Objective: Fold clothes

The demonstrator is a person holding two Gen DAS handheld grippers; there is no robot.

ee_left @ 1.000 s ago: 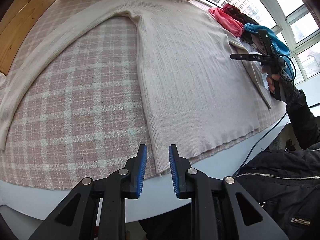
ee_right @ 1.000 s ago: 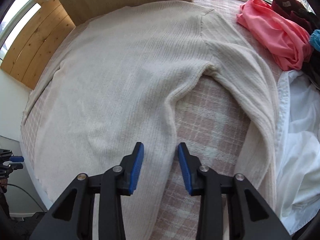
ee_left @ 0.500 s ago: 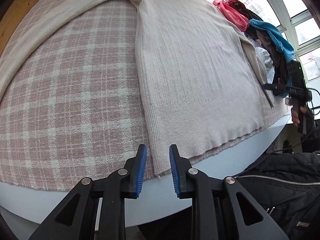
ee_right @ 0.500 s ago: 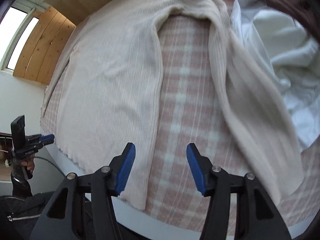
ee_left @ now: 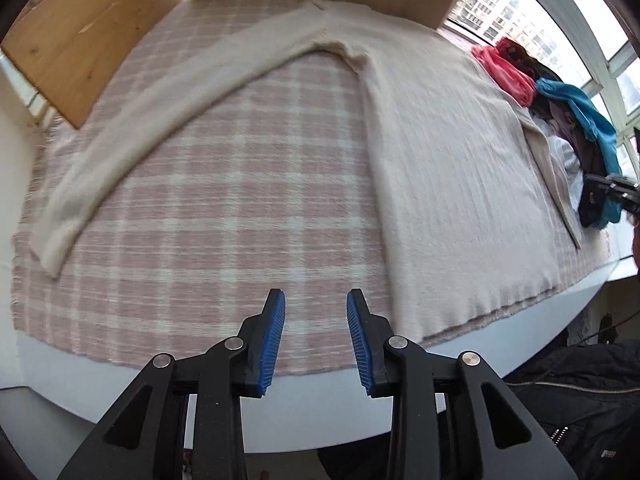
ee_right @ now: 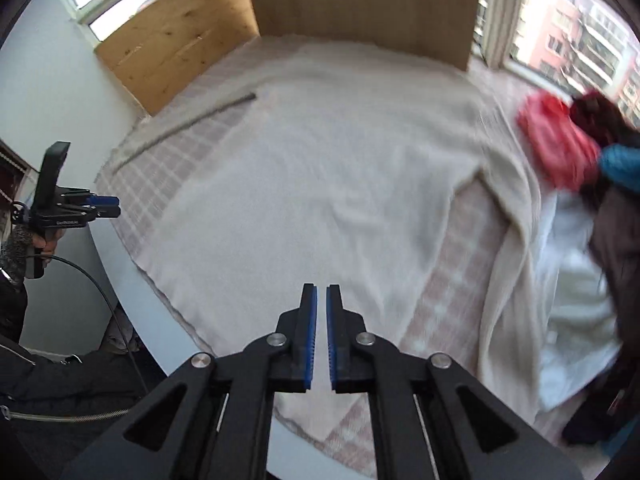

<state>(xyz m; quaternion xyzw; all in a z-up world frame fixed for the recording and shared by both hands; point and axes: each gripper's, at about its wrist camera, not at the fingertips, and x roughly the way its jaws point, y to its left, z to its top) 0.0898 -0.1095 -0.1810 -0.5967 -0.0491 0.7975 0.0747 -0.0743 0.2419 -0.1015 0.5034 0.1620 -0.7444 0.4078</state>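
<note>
A cream knitted sweater (ee_left: 452, 184) lies flat on a pink plaid cloth (ee_left: 240, 200), its left sleeve (ee_left: 160, 120) stretched out to the side. My left gripper (ee_left: 316, 336) hovers over the plaid cloth near the front edge, left of the sweater's hem. Its jaws are opening and hold nothing. From the right wrist view, the sweater (ee_right: 320, 184) fills the middle and my right gripper (ee_right: 321, 320) hangs above its hem. Those jaws are closing, almost together, with nothing between them. The left gripper (ee_right: 108, 206) shows at the far left, and the right gripper (ee_left: 612, 190) at the left view's right edge.
A pile of red, dark and blue clothes (ee_left: 560, 100) lies by the windows at the right, with a white garment (ee_right: 576, 300) beside the sweater's right sleeve. Wooden boards (ee_left: 80, 40) stand behind the table. A person's dark jacket (ee_left: 580, 400) is at the front edge.
My left gripper slid left from the sweater's hem corner to over bare plaid cloth, and its jaws widened. My right gripper rose and swung over the hem; its jaws spread, then narrowed.
</note>
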